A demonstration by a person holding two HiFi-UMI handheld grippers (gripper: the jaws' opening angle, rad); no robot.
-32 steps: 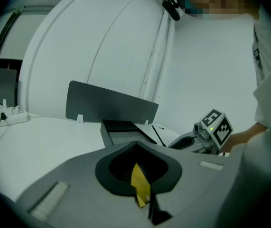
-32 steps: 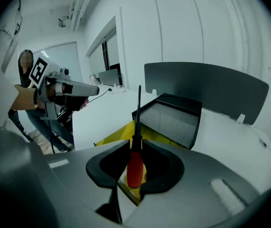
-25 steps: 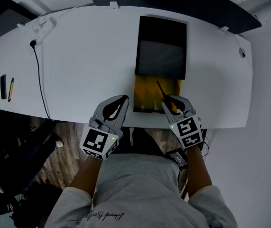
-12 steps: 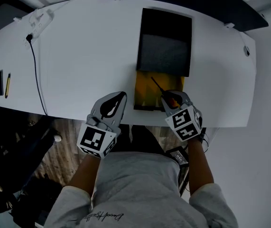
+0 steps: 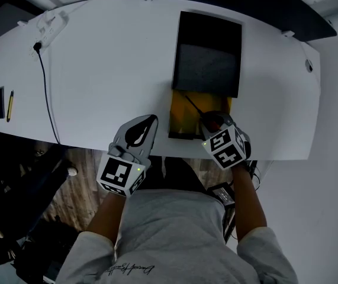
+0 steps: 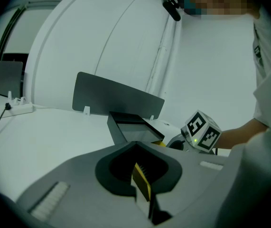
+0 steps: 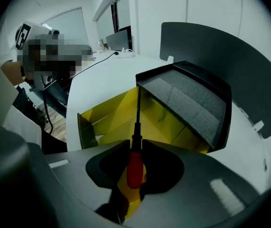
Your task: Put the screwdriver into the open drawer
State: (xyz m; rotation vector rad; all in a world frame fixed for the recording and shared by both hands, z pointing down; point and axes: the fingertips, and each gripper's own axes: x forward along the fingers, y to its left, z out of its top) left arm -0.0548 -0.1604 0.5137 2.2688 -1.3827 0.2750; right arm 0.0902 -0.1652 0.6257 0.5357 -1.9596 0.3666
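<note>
**Screwdriver (image 7: 134,161) pinched above the open drawer (image 5: 181,120)**

From my head view, the white table (image 5: 109,64) fills most of the picture, with its near edge at my waist. A black drawer unit (image 5: 209,55) sits on it right of centre. Its yellow drawer is pulled out toward me, reaching almost to the table's edge.

My left gripper (image 5: 148,122) hangs at the near edge of the table, just left of the drawer and apart from it. In the left gripper view its jaws are pressed together with nothing between them.

My right gripper (image 5: 211,119) is at the drawer's near right corner and points steeply down. In the right gripper view its jaws pinch the screwdriver by the red handle. The thin black shaft runs forward over the yellow inside of the drawer, toward the dark front of the unit. I can't tell whether the tip touches the drawer floor.

A black cable (image 5: 46,93) runs across the left of the table from a white power strip (image 5: 50,27). Two pen-like items (image 5: 5,104) lie near the far left edge.
</note>
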